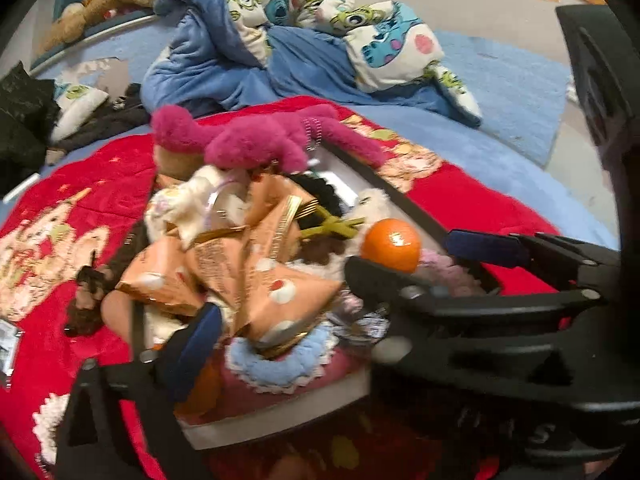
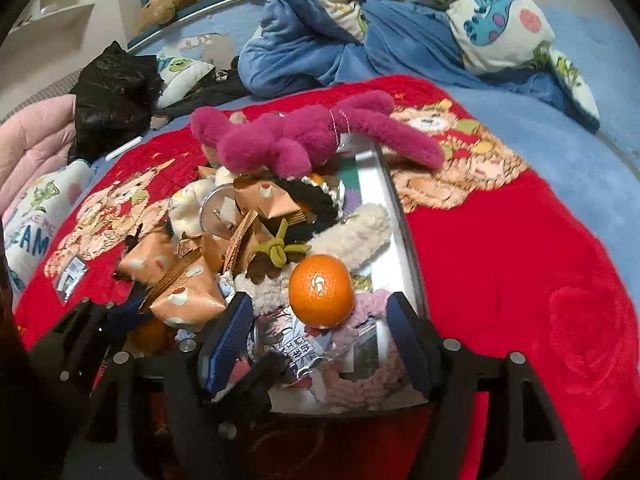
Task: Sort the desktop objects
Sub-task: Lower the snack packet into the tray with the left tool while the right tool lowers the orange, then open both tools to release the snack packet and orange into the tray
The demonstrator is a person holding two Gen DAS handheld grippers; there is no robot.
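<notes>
Fingers of the right gripper gape wide and empty around the round orange mandarin near the shallow white tray's near-right corner (left gripper likewise spread, holding nothing).

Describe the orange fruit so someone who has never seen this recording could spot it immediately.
On the red blanket sits a shallow tray heaped with toys and peach snack packets. Near the tray's close end, ahead of the open right gripper, lies the orange. It is the only smooth, glossy ball there, resting among fuzzy plush pieces.
</notes>
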